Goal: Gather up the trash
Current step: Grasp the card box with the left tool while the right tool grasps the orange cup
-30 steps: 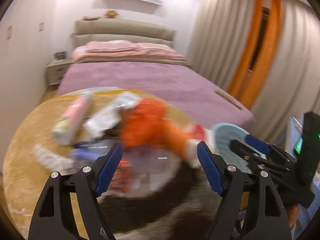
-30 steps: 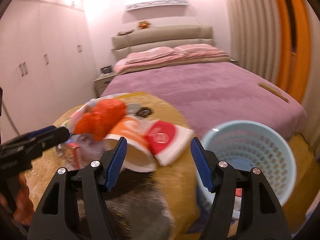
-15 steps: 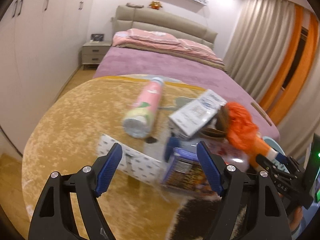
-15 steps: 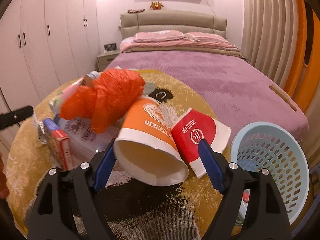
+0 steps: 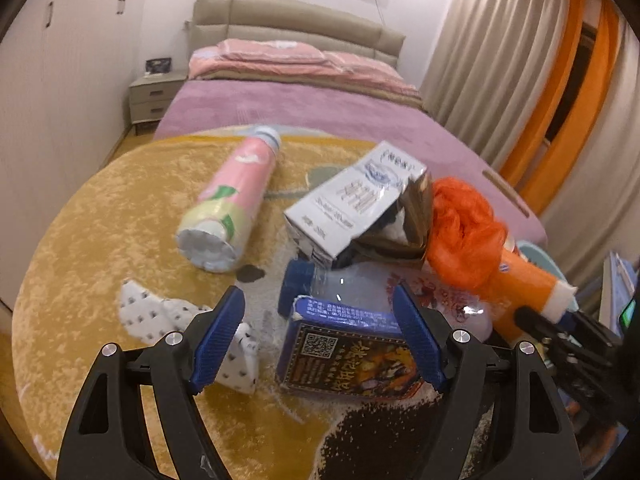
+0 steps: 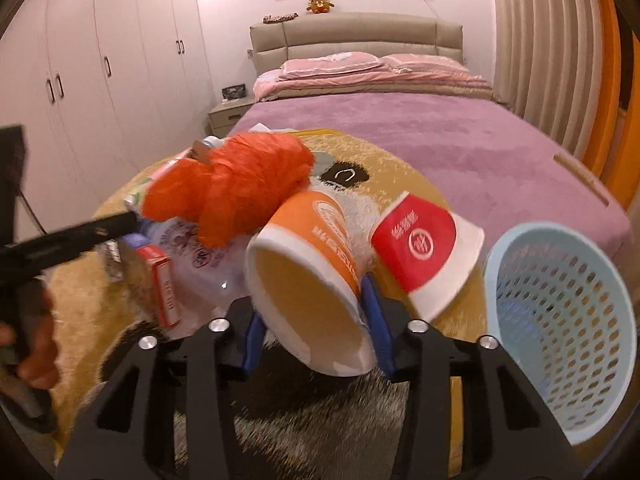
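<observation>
Orange paper cup (image 6: 308, 276): seen lying on its side on the yellow rug (image 6: 400, 172), mouth toward the camera, white rim, beside the flattened red cup (image 6: 424, 248) and against the orange plastic bag (image 6: 236, 176).
Right gripper (image 6: 314, 334): jaws are closed in on the orange paper cup, one blue pad at each side of its rim.
Left gripper (image 5: 318, 340): jaws are held wide apart, nothing between them; the blue box (image 5: 348, 356) lies just ahead.
Basket (image 6: 560, 320): pale blue, perforated, seen just right of the cups.
</observation>
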{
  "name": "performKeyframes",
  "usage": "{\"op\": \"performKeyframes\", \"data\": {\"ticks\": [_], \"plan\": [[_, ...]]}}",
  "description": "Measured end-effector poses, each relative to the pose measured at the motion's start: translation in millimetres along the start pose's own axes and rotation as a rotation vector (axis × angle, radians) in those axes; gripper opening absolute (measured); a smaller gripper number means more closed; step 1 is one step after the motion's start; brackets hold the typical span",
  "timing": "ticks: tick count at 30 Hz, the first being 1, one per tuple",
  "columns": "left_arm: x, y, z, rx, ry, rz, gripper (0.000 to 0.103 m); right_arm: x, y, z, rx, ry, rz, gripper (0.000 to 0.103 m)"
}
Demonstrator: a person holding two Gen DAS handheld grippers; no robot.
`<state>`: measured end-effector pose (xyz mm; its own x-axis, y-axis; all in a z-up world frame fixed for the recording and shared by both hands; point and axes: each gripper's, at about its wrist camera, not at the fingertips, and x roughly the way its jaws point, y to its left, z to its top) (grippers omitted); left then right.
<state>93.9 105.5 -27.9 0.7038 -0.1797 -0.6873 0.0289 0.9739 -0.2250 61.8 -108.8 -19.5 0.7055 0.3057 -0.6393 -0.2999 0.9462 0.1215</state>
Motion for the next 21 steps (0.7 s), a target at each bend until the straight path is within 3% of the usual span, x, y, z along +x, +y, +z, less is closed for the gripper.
{"op": "performKeyframes", "data": {"ticks": [4,9,17,19,21], "plan": [[-6.1,-7.0,-7.7,0.028,0.026,-0.060,0.063,-6.6,-6.1,-3.9,0.032,0.002,0.025,0.040],[-28.2,-13.7,-28.5,0.065,0.071,-0.120,0.062,-11.1,-7.2,-5.2,0.047,-0.002,0.033,0.039],[-44.6,-34.9,-76.6,0.136,0.240,-0.258,0.062,-14.5,-6.2,-8.7,0.048,0.001,0.044,0.039],[-47.3,-44.9,-81.9,0.184,0.228,-0.220,0.067,-16.9,-6.4,-9.8,0.048,-0.003,0.047,0.038],[-50.6,-53.7,-81.2,0.251,0.164,-0.127,0.077,-20.5,-7.2,-10.7,0.049,-0.007,0.047,0.038]]}}
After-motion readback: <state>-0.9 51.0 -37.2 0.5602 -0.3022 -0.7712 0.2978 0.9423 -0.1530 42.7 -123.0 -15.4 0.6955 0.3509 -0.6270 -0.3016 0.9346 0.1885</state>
